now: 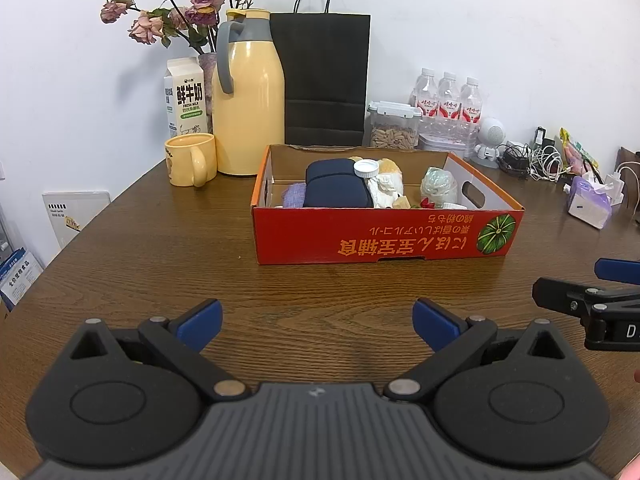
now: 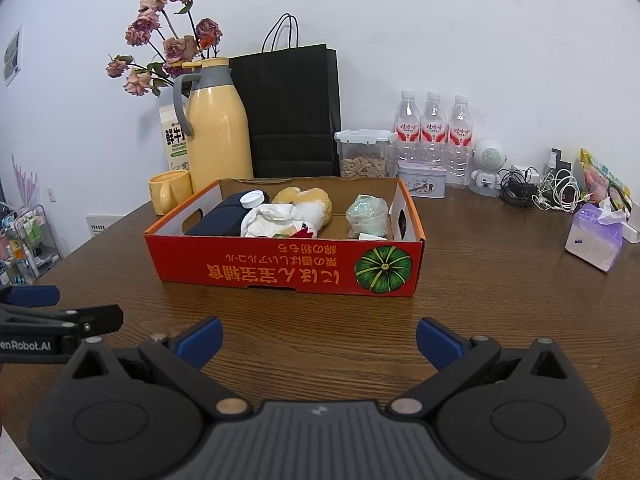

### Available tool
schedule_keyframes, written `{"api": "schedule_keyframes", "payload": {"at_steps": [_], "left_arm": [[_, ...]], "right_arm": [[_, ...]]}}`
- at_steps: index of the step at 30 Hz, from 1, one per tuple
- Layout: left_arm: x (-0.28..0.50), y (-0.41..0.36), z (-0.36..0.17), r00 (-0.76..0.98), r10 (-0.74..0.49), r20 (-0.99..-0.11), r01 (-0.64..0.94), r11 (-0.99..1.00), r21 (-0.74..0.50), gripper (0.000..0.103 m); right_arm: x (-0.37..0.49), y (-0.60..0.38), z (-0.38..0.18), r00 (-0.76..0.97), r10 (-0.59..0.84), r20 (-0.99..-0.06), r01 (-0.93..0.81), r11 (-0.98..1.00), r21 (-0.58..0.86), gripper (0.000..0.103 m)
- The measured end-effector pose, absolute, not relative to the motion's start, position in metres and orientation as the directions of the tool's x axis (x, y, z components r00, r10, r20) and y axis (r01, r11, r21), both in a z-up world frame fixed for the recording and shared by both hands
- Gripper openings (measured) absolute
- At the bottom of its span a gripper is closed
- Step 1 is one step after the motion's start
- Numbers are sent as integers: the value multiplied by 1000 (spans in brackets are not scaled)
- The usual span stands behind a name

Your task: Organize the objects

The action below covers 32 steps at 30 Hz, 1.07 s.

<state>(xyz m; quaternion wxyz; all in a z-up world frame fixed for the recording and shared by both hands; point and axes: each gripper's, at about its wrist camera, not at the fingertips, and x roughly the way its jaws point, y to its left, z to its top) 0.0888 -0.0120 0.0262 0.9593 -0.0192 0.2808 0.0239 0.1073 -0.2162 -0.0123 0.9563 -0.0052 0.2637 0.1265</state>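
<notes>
A red cardboard box (image 1: 368,236) (image 2: 280,270) sits mid-table, printed with a green pumpkin. Inside lie a dark blue pouch (image 1: 334,188) (image 2: 218,216), a white bottle cap (image 1: 366,168) (image 2: 252,199), crumpled white paper (image 2: 272,220), a yellow plush piece (image 2: 310,200) and a pale green wrapped bundle (image 1: 438,184) (image 2: 368,216). My left gripper (image 1: 318,322) hovers open over bare wood in front of the box, holding nothing. My right gripper (image 2: 319,340) is likewise open and empty, nearer the box's right half. Each gripper shows at the edge of the other's view.
Along the back wall stand a yellow mug (image 1: 190,160), yellow thermos (image 1: 248,108), milk carton (image 1: 186,96), dried roses (image 1: 180,8), black paper bag (image 1: 324,80), a snack container (image 1: 394,126), three water bottles (image 2: 434,136), a small tin (image 2: 422,178), a white robot toy (image 2: 488,168), tangled cables (image 2: 540,190) and a tissue pack (image 2: 596,240).
</notes>
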Motion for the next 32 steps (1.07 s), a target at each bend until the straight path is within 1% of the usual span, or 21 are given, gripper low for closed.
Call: {"api": "schedule_keyframes", "payload": {"at_steps": [22, 32], "left_arm": [[89, -12, 26, 839, 34, -542, -56, 998, -23, 103], [90, -12, 24, 832, 59, -551, -76, 997, -8, 103]], "right_arm": [[107, -217, -16, 827, 238, -509, -243, 968, 57, 103], [107, -217, -16, 827, 238, -510, -243, 968, 58, 103]]}}
